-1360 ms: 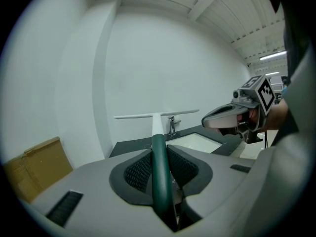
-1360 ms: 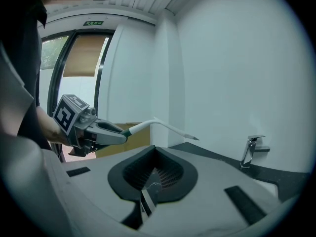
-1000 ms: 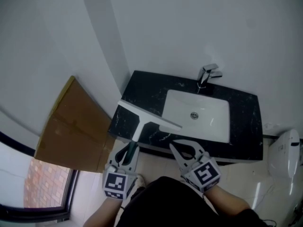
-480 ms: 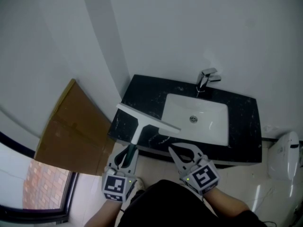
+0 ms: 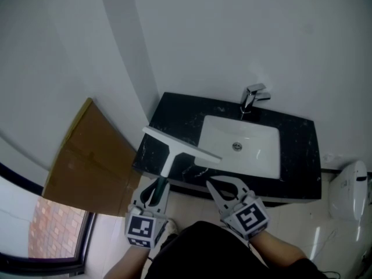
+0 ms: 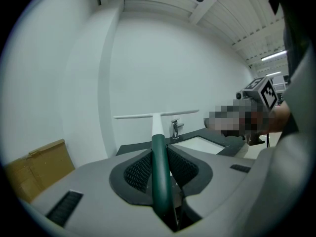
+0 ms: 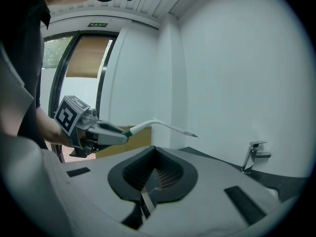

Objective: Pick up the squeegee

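Note:
The squeegee [image 5: 174, 147] has a dark green handle, a white neck and a long white blade. My left gripper [image 5: 156, 188] is shut on the green handle [image 6: 159, 168] and holds the blade [image 6: 156, 115] level in the air, over the left end of the black counter [image 5: 174, 118]. The right gripper view shows the squeegee [image 7: 163, 126] sticking out of the left gripper [image 7: 111, 132]. My right gripper [image 5: 224, 185] hangs in front of the counter edge, its jaws together with nothing between them [image 7: 157, 158].
A white basin [image 5: 241, 143] with a chrome tap [image 5: 253, 96] is set in the counter against a white wall. A brown cardboard sheet [image 5: 87, 156] leans at the left. A white fixture [image 5: 349, 188] stands at the right. A window [image 5: 55, 237] is low left.
Between the oldest frame and half a second ago the view shifted slightly. Since then neither gripper nor the squeegee has visibly moved.

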`<state>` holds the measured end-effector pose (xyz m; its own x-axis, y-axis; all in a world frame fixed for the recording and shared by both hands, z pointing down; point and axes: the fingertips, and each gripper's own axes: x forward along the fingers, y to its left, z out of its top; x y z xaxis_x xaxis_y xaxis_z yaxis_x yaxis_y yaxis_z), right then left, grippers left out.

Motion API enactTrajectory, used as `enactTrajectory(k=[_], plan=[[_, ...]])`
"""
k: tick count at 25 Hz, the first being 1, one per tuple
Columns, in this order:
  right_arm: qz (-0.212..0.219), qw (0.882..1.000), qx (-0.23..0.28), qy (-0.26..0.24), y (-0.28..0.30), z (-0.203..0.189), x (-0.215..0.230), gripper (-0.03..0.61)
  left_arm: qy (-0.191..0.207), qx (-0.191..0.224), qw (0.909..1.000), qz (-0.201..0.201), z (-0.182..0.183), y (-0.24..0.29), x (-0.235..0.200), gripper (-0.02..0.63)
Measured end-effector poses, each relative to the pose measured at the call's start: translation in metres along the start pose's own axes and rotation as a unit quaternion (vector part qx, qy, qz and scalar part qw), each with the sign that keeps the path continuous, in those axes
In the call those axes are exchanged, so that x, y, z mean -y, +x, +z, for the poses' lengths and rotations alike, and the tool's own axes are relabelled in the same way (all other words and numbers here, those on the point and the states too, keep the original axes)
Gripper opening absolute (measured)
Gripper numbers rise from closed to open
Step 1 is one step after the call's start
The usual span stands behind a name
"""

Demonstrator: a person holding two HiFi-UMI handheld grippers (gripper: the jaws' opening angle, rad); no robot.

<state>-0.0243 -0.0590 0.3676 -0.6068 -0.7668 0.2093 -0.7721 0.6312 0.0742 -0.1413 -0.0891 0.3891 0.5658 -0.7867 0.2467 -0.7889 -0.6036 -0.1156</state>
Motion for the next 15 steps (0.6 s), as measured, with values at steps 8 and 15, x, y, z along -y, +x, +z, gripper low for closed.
enactTrajectory(k=[8,15], plan=[[0.001,1.000,0.001,-0.002,-0.0007,0.0016,0.0000,0.008,0.001,0.000,1.0000,0.002,0.0004,-0.0005,0.0000,0.092],[0.002,1.000,0.001,-0.004,-0.0008,0.0014,0.0000,0.008,0.006,-0.001,1.0000,0.001,0.0006,-0.0007,0.0001,0.092]])
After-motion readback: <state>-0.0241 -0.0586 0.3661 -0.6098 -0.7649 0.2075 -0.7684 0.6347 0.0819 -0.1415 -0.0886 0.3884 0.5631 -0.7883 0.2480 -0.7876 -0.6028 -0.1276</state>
